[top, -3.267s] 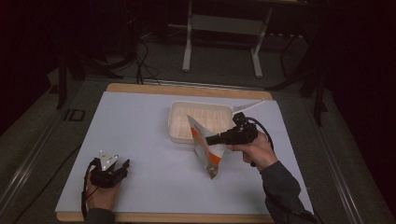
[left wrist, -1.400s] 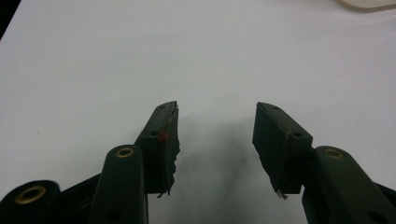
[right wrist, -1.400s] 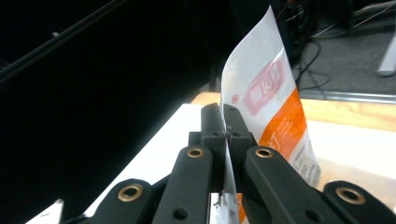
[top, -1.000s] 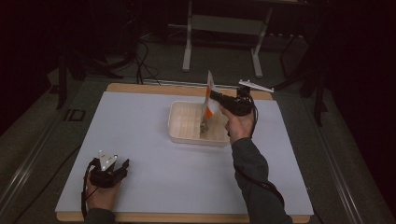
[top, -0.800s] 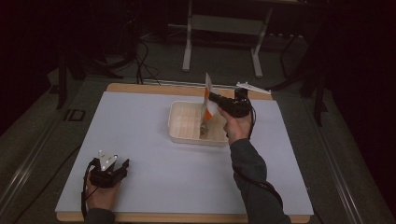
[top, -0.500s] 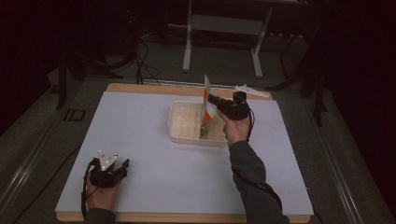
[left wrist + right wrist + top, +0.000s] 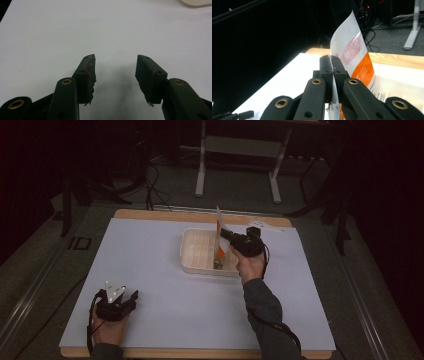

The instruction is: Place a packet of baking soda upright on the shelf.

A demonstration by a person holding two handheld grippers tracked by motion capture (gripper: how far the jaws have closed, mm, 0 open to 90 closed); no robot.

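Packet, white with an orange panel, stands on edge above the cream tray, its lower end down inside the tray's right part; I cannot tell whether it touches the tray floor. My right tool is clenched on it: in the right gripper view the two black jaws press flat together with the thin packet pinched between them, the sheet rising past the tips of the right tool and curling slightly. The tray sits toward the far edge of the white worktop, a little right of its middle. My right hand reaches in from the near edge. My left tool rests near the near left corner of the worktop, well apart from the tray. In the left gripper view the left tool is released, jaws spread wide over bare white surface.
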